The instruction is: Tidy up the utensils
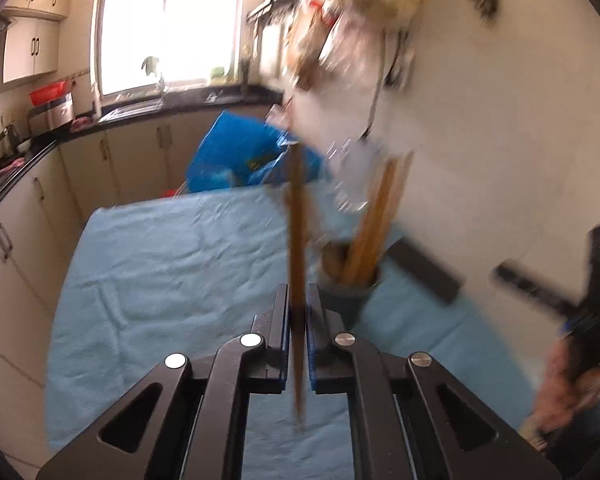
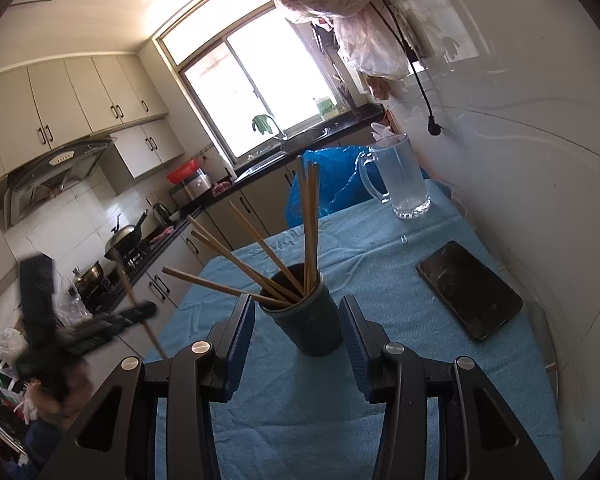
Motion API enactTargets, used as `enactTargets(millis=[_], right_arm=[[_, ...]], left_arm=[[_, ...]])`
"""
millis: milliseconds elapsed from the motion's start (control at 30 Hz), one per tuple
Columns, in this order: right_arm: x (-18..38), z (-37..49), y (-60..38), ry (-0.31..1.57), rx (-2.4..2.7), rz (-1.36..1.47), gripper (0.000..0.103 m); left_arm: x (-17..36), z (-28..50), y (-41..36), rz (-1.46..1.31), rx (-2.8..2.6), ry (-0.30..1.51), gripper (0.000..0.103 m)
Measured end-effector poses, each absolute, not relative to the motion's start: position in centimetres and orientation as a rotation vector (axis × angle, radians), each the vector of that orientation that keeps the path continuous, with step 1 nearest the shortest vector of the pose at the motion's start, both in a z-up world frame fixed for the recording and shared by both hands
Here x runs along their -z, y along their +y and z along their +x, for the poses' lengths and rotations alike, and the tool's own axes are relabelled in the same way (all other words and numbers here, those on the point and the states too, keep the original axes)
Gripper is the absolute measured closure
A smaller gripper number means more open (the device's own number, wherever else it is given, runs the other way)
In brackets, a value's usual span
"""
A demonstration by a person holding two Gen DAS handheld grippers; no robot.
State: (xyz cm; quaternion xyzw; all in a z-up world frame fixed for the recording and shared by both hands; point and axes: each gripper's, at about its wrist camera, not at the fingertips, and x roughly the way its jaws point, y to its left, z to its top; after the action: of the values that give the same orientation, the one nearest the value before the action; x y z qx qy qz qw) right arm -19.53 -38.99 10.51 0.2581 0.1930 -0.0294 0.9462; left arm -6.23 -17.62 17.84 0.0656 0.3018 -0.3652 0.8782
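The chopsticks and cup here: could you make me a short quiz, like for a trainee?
1. True or false: the left tool is shut on a chopstick.
2. What lies flat on the cloth right of the cup? A) spoon B) phone C) plate
3. Fill in: the right tool stands either side of the ___.

Key: 1 true. 2 B, the phone. 3 cup; whether its pads touch it is unclear.

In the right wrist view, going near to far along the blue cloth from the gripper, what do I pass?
Right gripper, its jaws on either side of the dark cup of chopsticks → black phone off to the right → glass pitcher → blue plastic bag behind the table's far edge.
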Motion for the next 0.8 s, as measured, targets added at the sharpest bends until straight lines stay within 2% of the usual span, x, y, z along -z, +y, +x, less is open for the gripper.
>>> enactTargets(millis=[233, 333, 467, 633, 800], right_arm=[[-10.9, -21.3, -40.1, 0.357, 0.071, 0.544, 0.055], [-11.0, -21.9, -40.7, 0.343, 0.074, 0.552, 0.055], [-10.9, -22.4, -41.3, 0.332, 0.077, 0.557, 0.055], [-10.6, -22.4, -41.9, 0.345, 0.078, 0.557, 0.055], [-10.4, -22.2, -42.4, 0.361, 0.085, 0.549, 0.055]], left_arm=[[-24.7, -9.0, -22.4, 0.088, 0.849, 0.529, 0.096], [-25.6, -8.1, -25.1, 0.099, 0.815, 0.497, 0.096], [-24.6, -4.8, -28.0, 0.084, 0.747, 0.508, 0.096], [-20.8, -0.1, -29.7, 0.04, 0.679, 0.604, 0.096], [-17.7, 1.2, -30.1, 0.063, 0.658, 0.657, 0.094]])
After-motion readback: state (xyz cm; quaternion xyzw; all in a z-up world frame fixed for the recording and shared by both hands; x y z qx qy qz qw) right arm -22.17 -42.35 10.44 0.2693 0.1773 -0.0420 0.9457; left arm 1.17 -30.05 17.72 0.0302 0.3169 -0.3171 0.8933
